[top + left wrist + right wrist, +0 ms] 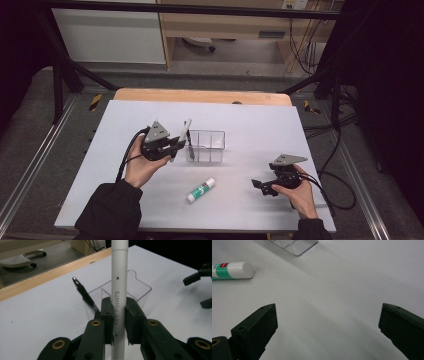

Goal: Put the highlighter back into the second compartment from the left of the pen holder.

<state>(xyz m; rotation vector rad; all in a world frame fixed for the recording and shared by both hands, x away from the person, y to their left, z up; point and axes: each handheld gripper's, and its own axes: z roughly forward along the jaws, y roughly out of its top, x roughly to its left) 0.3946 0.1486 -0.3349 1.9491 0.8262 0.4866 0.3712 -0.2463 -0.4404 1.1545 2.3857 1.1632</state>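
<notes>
My left gripper (176, 144) is shut on a white pen (183, 134) (119, 295) marked KEY POINTS, held nearly upright just left of a clear divided organiser (206, 146) (130, 290). A black pen (84, 294) leans in the organiser's left compartment. A white and green glue stick (201, 190) (230, 270) lies on the white table in front of the organiser. My right gripper (260, 187) (328, 322) stands open low over bare table at the right, with the glue stick off to its left. Nothing is between its jaws.
The white table top (260, 130) has a wooden strip (200, 96) along its far edge. Black frame bars (65, 75) and cables (340, 165) stand around the table. Beyond it are a cabinet and floor.
</notes>
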